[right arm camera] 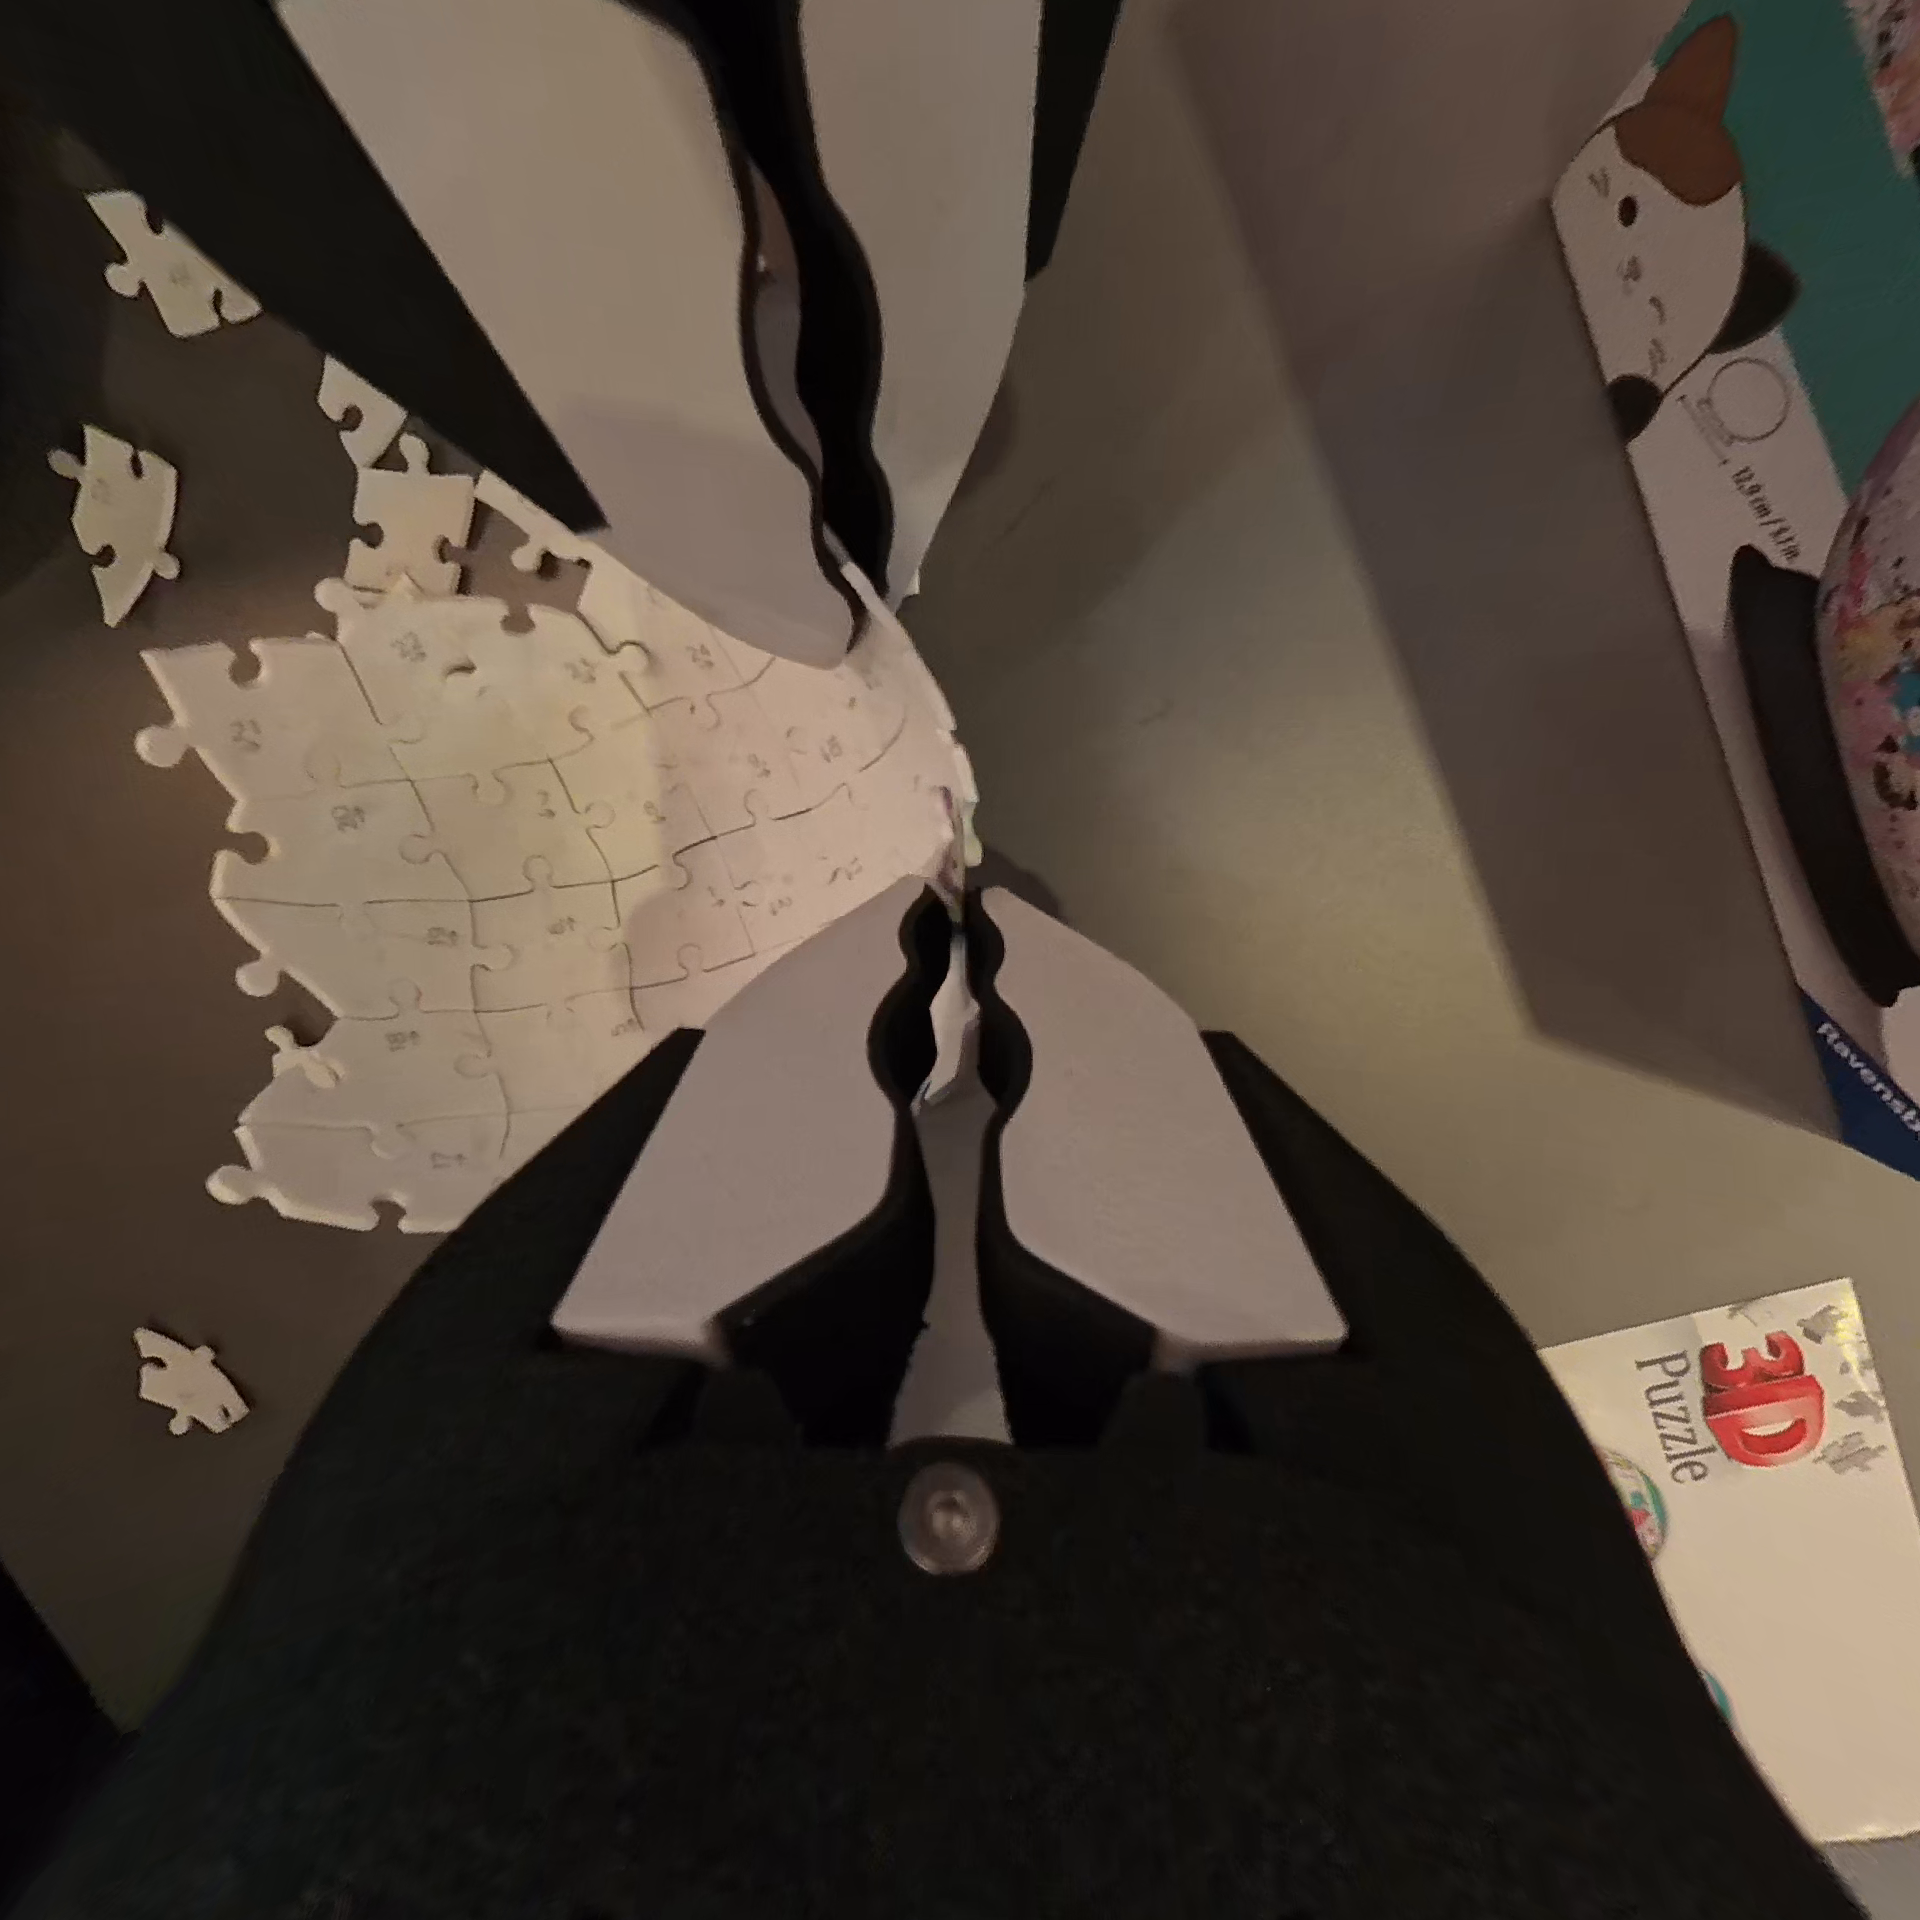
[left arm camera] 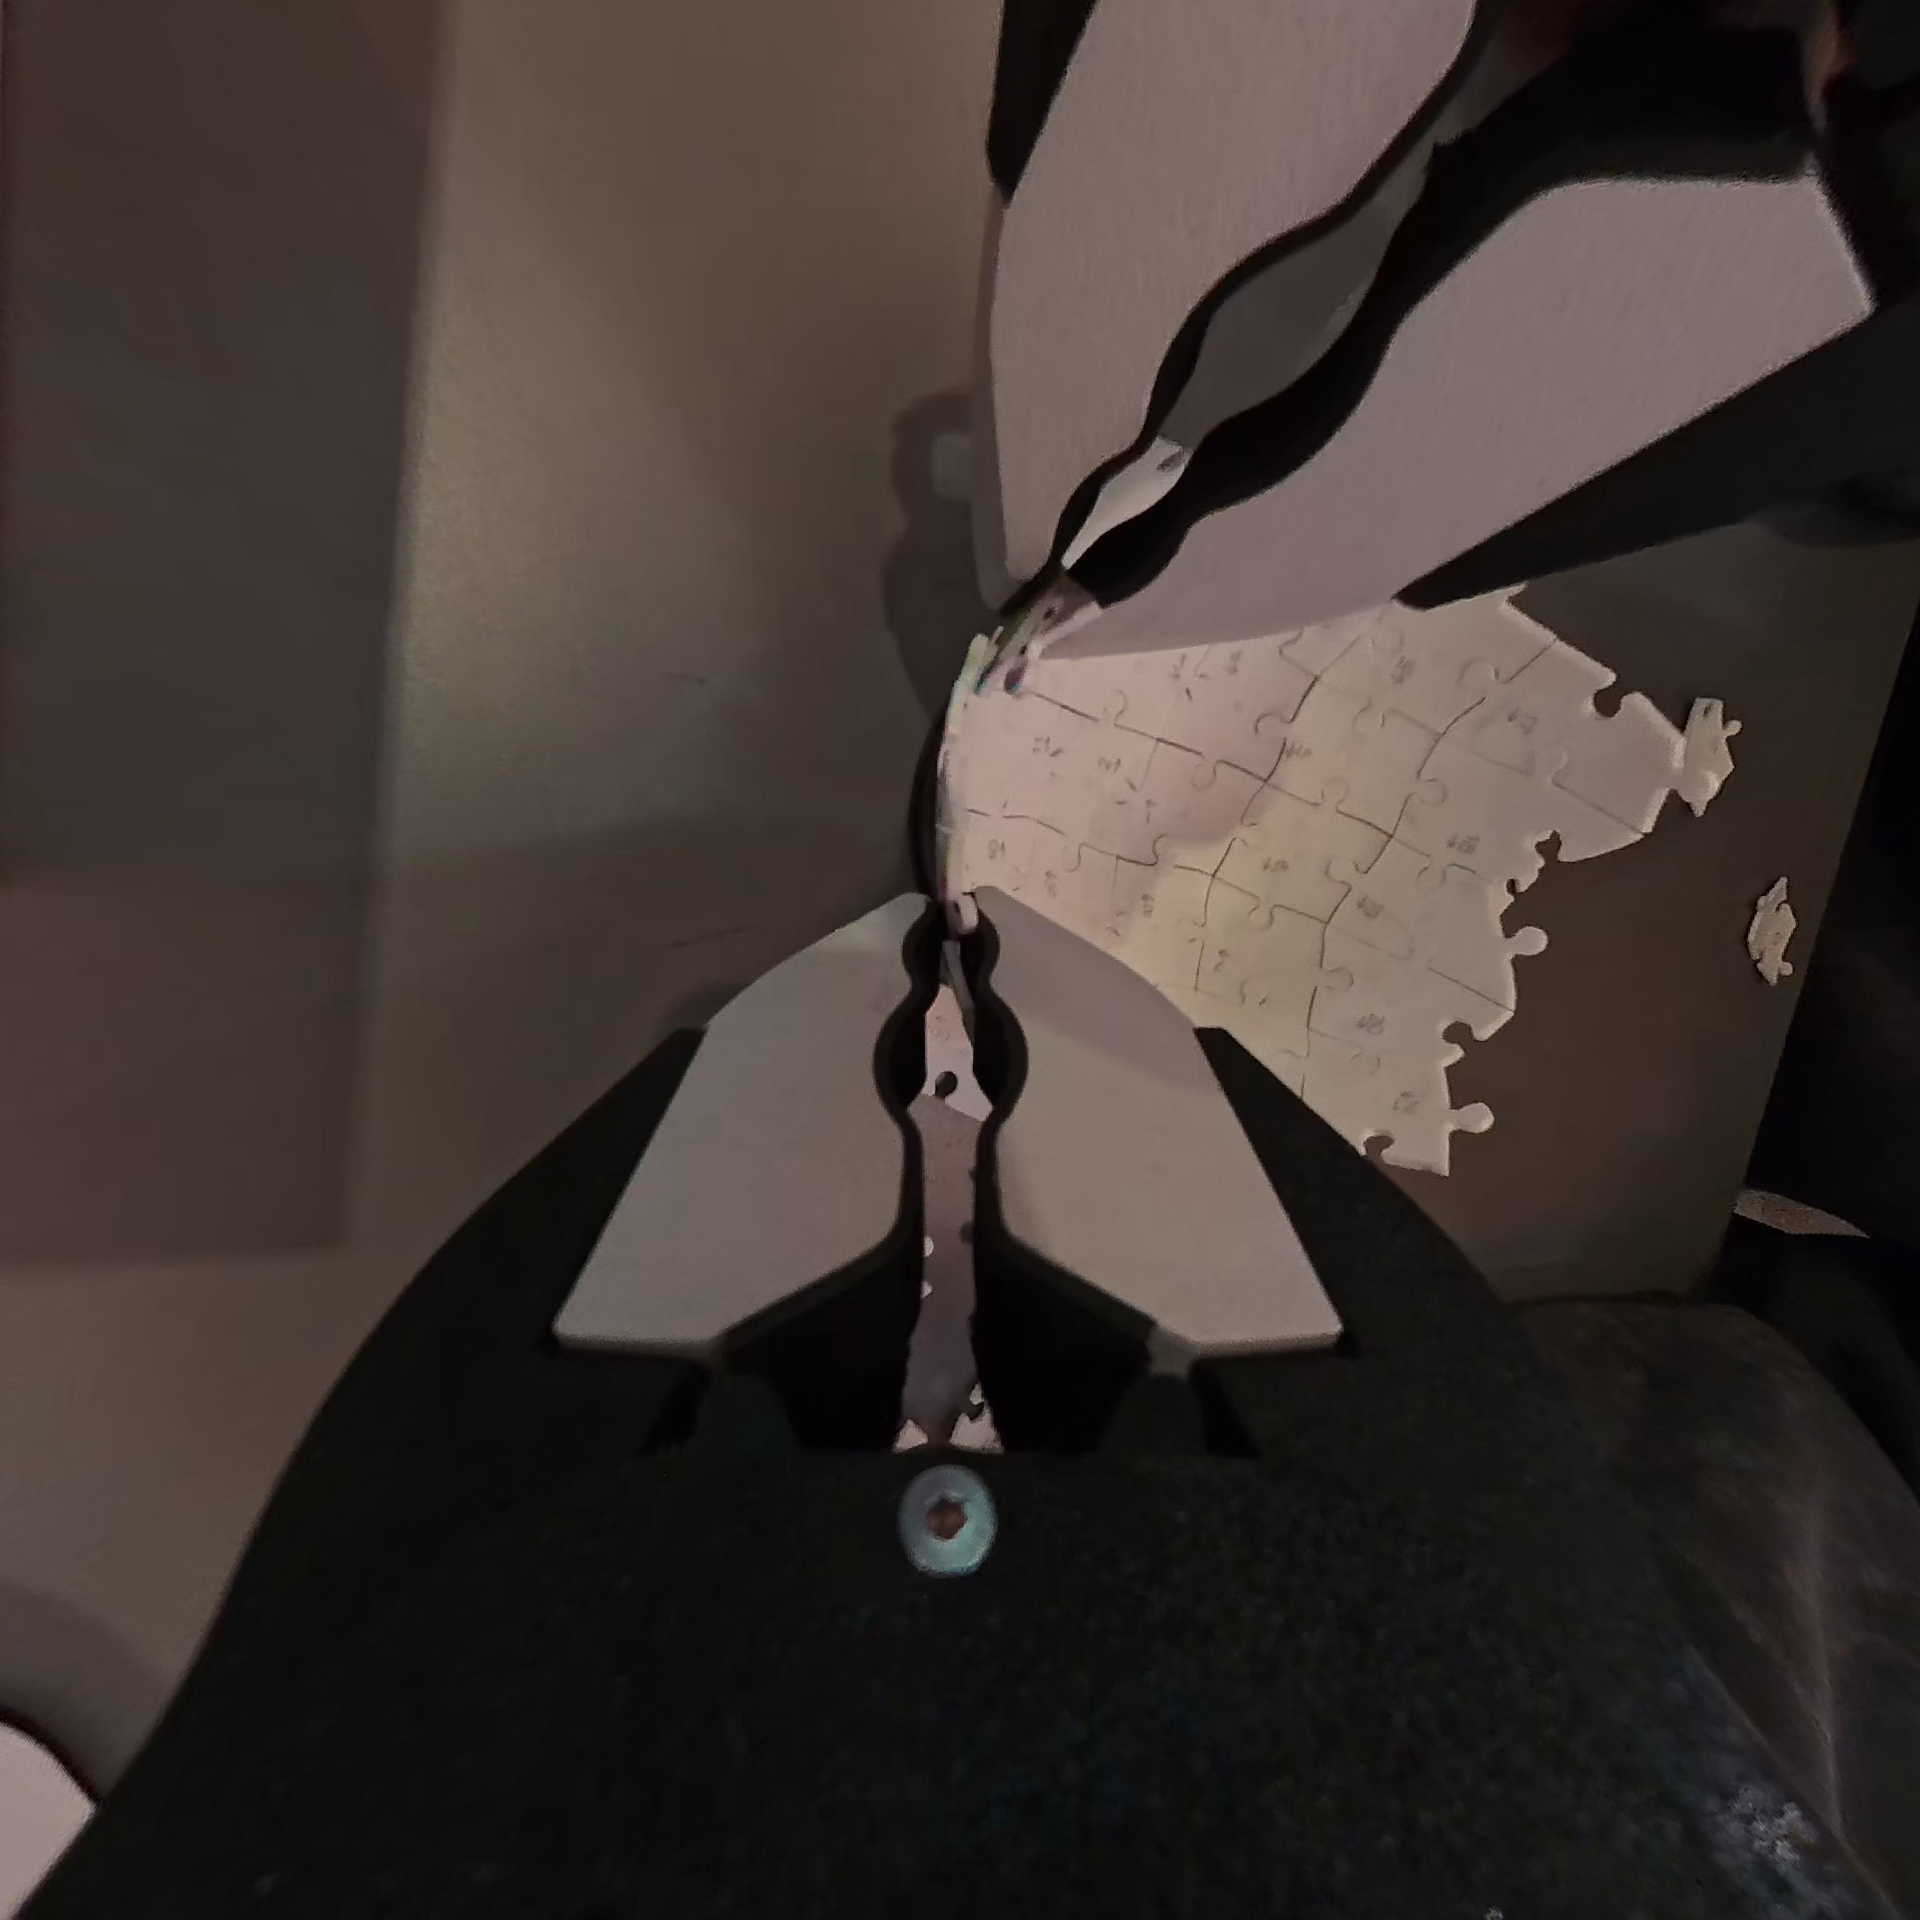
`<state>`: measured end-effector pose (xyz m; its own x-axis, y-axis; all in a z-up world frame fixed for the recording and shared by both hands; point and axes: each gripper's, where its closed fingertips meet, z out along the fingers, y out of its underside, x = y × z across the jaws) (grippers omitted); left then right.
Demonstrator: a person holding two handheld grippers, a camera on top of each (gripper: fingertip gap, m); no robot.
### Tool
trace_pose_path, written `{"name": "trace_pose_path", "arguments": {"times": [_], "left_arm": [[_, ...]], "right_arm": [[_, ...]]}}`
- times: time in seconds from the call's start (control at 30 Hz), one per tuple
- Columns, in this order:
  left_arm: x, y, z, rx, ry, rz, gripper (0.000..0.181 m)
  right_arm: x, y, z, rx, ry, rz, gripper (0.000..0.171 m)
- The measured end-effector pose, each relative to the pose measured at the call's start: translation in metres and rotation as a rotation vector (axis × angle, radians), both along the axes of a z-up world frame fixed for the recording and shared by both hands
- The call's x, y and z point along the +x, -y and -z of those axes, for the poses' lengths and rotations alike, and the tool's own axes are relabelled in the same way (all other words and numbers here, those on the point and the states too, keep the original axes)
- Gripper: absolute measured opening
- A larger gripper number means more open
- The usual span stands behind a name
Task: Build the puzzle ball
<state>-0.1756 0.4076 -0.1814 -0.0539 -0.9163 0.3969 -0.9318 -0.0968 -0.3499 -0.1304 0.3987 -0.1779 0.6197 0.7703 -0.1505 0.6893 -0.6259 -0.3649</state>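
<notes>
**While both grippers clamped the curved puzzle shell**

As seen from each wrist, the left hand-held gripper was clenched on the rim of the assembled puzzle section, held off the surface. The right hand-held gripper pinched the same rim at another spot. Loose pieces lay scattered on the grey surface; the puzzle box stood right.

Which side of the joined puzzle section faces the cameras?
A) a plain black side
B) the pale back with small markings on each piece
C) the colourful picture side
B: the joined puzzle section shows a pale surface with a small marking on each piece; colour peeks only at its gripped edge.
</notes>
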Motion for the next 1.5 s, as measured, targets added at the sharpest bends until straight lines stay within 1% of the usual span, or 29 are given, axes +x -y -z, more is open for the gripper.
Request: {"name": "trace_pose_path", "arguments": {"times": [0.2,0.37,0.57,0.67,0.9,1.03,1.23,1.3,1.47,1.5], "left_arm": [[0.0007,-0.0004,-0.0004,0.007,0.005,0.001,0.003],[0.0006,-0.0003,-0.0003,0.002,0.004,0.0,0.003],[0.0007,-0.0014,-0.0012,0.0,0.011,-0.006,0.003],[0.0,-0.0022,-0.0013,-0.001,0.012,-0.008,0.003],[0.0002,-0.0021,0.0002,-0.01,0.014,-0.006,0.003],[0.0009,-0.0028,-0.0003,-0.012,0.019,-0.012,0.003],[0.0019,-0.0038,-0.0004,-0.015,0.025,-0.021,0.003],[0.0025,-0.0036,-0.0002,-0.016,0.027,-0.02,0.003],[0.0035,-0.0028,0.0001,-0.012,0.027,-0.016,0.003],[0.0037,-0.0028,0.0002,-0.012,0.027,-0.015,0.003]], "right_arm": [[0.0016,-0.0027,0.0003,0.017,0.001,-0.023,0.003],[0.0028,-0.0052,0.0013,0.038,0.019,-0.058,0.007],[0.0032,-0.0069,-0.0003,0.038,0.022,-0.103,0.008],[0.0033,-0.0097,-0.0001,0.054,0.038,-0.119,0.012],[-0.0022,-0.0088,0.0021,0.058,0.008,-0.163,0.006],[-0.002,-0.0068,0.0009,0.017,-0.042,-0.146,0.003],[-0.0002,-0.0077,0.0,0.002,-0.052,-0.107,0.003],[0.0007,-0.0075,0.0001,-0.033,-0.069,-0.065,0.003],[0.0021,-0.0088,0.0016,-0.048,-0.075,-0.045,0.004],[0.0028,-0.0097,0.0018,-0.054,-0.079,-0.034,0.007]]}}
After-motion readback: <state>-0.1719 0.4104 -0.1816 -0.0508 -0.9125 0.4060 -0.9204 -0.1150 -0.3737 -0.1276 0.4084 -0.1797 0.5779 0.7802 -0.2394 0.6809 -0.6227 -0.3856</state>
